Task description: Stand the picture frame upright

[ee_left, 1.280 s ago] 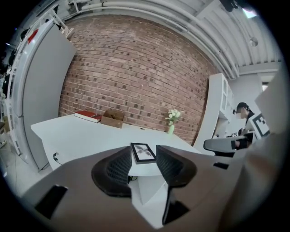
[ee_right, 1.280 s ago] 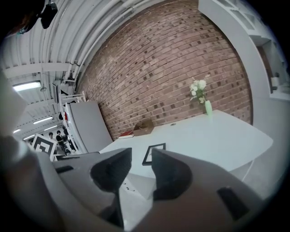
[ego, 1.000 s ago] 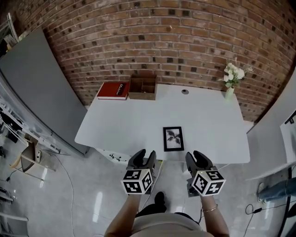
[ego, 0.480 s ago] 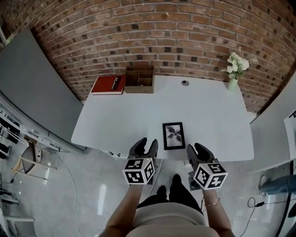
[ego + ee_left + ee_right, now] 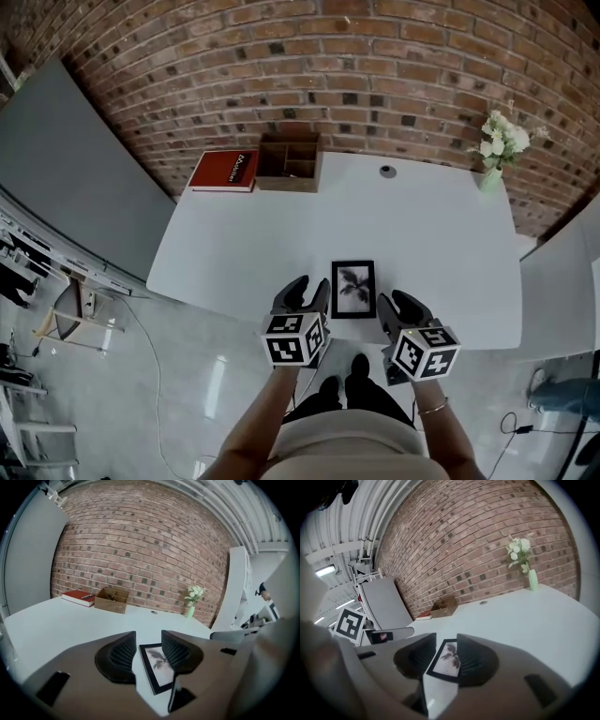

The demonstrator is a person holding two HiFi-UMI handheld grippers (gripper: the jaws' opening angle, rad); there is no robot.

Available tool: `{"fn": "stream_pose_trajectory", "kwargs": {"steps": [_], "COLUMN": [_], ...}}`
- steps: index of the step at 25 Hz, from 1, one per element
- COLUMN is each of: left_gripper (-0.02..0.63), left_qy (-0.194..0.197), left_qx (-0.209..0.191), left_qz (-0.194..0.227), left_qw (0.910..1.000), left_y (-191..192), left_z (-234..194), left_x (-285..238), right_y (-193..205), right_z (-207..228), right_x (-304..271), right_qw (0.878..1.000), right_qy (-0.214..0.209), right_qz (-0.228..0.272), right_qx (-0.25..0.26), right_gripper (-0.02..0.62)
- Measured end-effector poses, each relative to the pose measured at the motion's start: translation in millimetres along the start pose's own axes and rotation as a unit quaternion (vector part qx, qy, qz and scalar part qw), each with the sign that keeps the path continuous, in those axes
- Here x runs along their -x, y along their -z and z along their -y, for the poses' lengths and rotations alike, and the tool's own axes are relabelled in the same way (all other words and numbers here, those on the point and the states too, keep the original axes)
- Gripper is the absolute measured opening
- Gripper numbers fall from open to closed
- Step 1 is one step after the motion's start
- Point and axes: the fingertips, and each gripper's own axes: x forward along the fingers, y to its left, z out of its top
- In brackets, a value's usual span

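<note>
1. The picture frame (image 5: 352,289) lay flat by the tabletop's (image 5: 262,234) near edge, between the two claws.
2. The left claw (image 5: 305,292) and right claw (image 5: 400,307) were both released and empty, just short of the frame.
3. Likely best: pinch one side rail, tip the frame up slowly, and steady it with the other claw.

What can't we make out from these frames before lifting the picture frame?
- Back and stand of the picture frame: it lies face up, so its underside is hidden in every view.
- One long edge, left gripper view: covered by the left gripper's own jaw.
- Print on the red book: too small, head view.
- Inside of the wooden box: dark, too small.
</note>
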Motion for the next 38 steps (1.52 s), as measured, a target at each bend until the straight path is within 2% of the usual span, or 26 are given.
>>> {"fn": "stream_pose_trajectory", "kwargs": {"steps": [5, 12, 24, 29, 32, 38], "left_gripper": [0.159, 0.153, 0.146, 0.14, 0.103, 0.083], "left_qy": [-0.016, -0.035, -0.057, -0.049, -0.037, -0.043], "left_qx": [-0.001, 0.001, 0.0, 0.017, 0.033, 0.057], "left_qz": [-0.025, -0.08, -0.18, -0.199, -0.206, -0.193], "left_qw": [0.9996, 0.9962, 0.982, 0.9787, 0.9772, 0.9785], "left_y": [11, 47, 98, 100, 101, 100], "left_z": [-1, -8, -10, -7, -5, -7], "left_x": [-28, -62, -92, -95, -96, -95], "right_y": [1, 4, 15, 17, 19, 35], "right_z": [14, 31, 37, 37, 36, 36], "right_x": [-11, -15, -14, -15, -18, -29], "right_qw": [1.0, 0.999, 0.999, 0.998, 0.998, 0.995], "right_qy": [-0.007, -0.008, -0.009, -0.011, -0.013, -0.023], "right_qz": [-0.015, -0.031, -0.05, -0.052, -0.056, -0.092], "right_qx": [0.0, -0.005, -0.01, -0.012, -0.014, -0.016], "right_gripper": [0.121, 0.121, 0.121, 0.121, 0.121, 0.121]}}
